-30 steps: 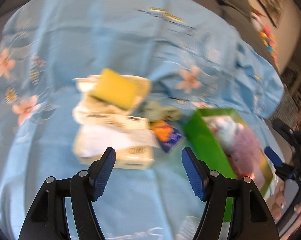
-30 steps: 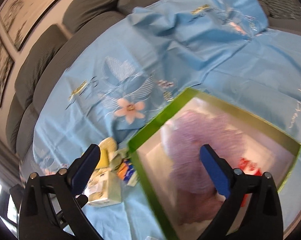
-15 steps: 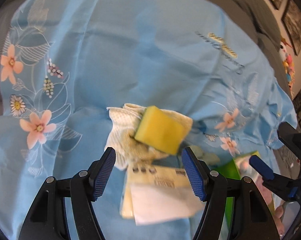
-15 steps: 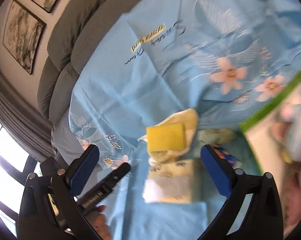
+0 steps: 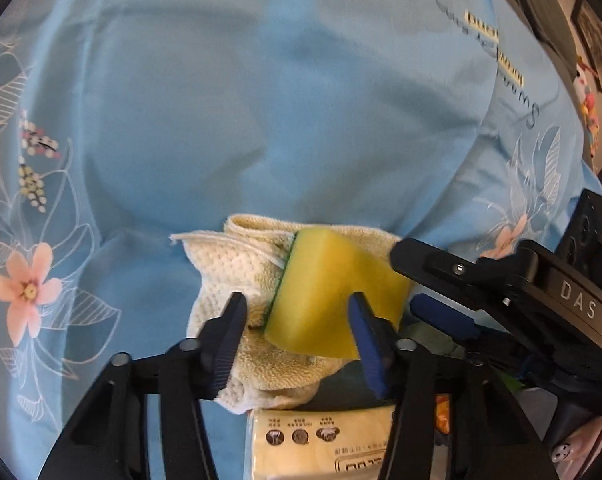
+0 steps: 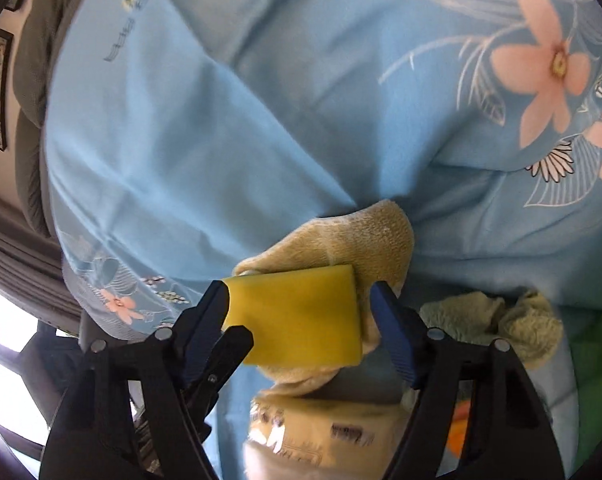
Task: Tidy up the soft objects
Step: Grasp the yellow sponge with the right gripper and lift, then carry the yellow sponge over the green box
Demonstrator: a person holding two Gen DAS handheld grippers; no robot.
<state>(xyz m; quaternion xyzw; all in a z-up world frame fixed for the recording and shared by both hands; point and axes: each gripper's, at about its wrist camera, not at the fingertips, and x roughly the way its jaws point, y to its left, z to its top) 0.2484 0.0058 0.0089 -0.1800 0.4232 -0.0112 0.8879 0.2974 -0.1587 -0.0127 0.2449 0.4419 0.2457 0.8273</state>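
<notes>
Both closing, the left hand-held gripper [image 5: 297,330] and right hand-held gripper [image 6: 299,318] flank the yellow sponge [image 5: 333,292], neither pressing yet.

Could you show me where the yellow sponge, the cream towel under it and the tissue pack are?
yellow sponge [image 6: 297,312]: right wrist view, middle of its top face.
cream towel [image 5: 229,264]: left wrist view, waffle-textured part left of the sponge.
tissue pack [image 5: 321,448]: left wrist view, printed top face.
</notes>
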